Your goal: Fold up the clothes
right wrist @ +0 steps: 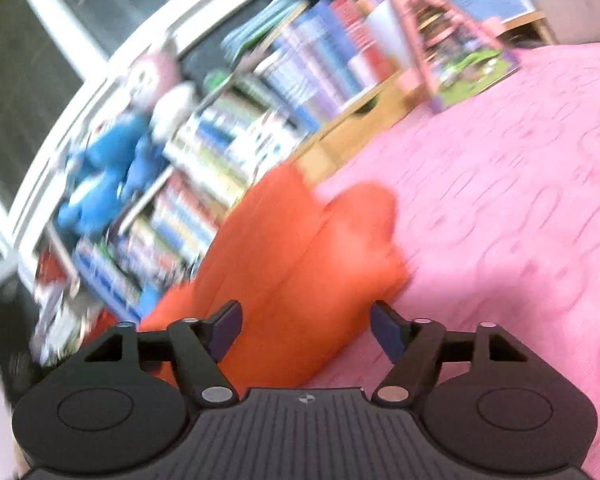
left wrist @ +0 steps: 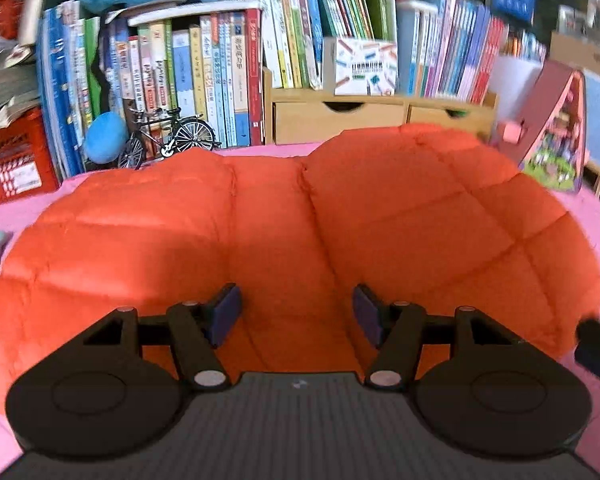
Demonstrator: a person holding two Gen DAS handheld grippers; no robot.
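Left tongs (left wrist: 297, 316) apart over orange quilted garment (left wrist: 292, 224) — right tongs (right wrist: 306, 330) apart at its edge, pink cover (right wrist: 500, 200) beside.

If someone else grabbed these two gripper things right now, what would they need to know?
Left gripper: open, holding nothing, over the near part of the orange jacket.
Right gripper: open, holding nothing, at the jacket's edge; that view is blurred, so it seems to be swinging.
The jacket lies spread on the pink cover, in front of the bookshelf.
Done: how many folds are made cannot be told; it looks puffy and loosely laid.
Left: grip an edge, finish the folding.
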